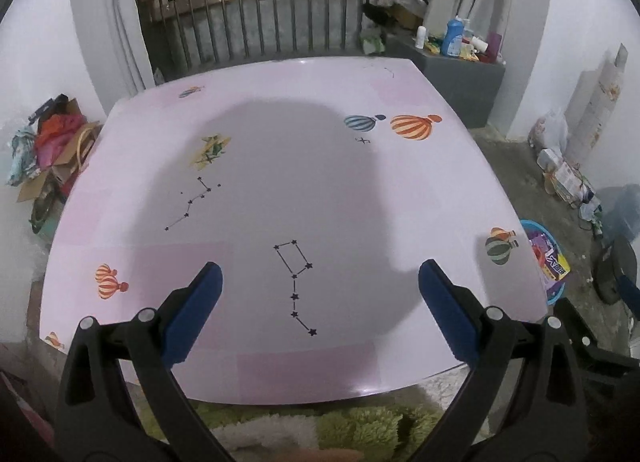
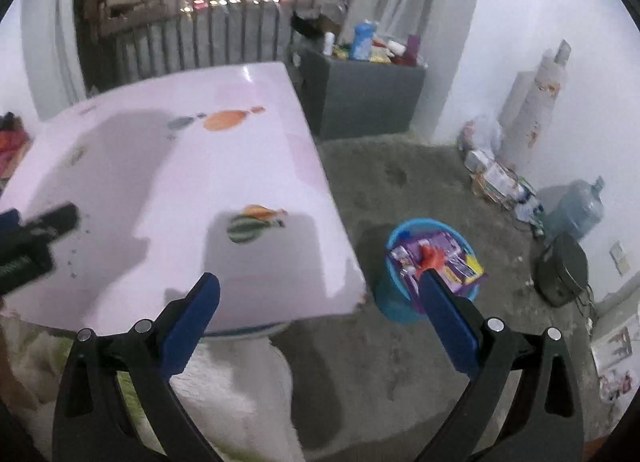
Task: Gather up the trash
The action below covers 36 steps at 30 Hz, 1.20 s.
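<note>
A blue bin stands on the floor right of the pink table. It holds purple wrappers and a small red-orange piece. The bin also shows at the right edge of the left wrist view. My right gripper is open and empty, over the table's near right corner, left of the bin. My left gripper is open and empty above the table top, which carries only printed balloons and star patterns. The left gripper also shows at the left of the right wrist view.
A grey cabinet with bottles stands behind the table. Clutter lies along the right wall with a water jug and a dark round object. A box of clothes sits left. A green shaggy rug lies below.
</note>
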{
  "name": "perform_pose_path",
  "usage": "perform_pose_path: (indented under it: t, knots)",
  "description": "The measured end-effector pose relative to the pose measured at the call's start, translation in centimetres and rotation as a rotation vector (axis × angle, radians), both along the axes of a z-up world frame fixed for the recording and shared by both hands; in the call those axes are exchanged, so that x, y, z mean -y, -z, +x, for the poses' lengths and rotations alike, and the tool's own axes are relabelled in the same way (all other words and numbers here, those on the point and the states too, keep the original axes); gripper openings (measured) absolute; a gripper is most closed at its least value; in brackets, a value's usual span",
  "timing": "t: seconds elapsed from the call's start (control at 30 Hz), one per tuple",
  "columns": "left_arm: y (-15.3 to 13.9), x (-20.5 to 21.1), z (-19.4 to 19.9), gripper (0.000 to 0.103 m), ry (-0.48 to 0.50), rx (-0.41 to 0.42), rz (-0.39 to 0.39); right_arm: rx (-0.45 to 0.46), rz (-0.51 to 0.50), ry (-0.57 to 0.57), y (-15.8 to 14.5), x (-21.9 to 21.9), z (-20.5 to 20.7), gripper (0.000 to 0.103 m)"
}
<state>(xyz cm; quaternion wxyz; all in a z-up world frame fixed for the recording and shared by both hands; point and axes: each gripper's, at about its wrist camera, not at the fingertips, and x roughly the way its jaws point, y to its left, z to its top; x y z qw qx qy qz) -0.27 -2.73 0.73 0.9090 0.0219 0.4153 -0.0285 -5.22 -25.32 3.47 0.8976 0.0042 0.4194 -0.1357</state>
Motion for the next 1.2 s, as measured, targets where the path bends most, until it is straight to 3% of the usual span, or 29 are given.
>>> perform_pose_path:
  t: [0.27, 1.2]
  knots:
    - [0.9, 1.0, 0.2, 0.094, 0.027, 0.001, 0.027, -0.017, -0.014, 0.087, 0.4, 2.7, -0.5, 0.097]
    - [2.0, 2.4, 0.1, 0.094, 0.077, -0.029, 0.078, -0.031, 0.007, 0.09, 1.5, 3.8, 0.1, 0.097]
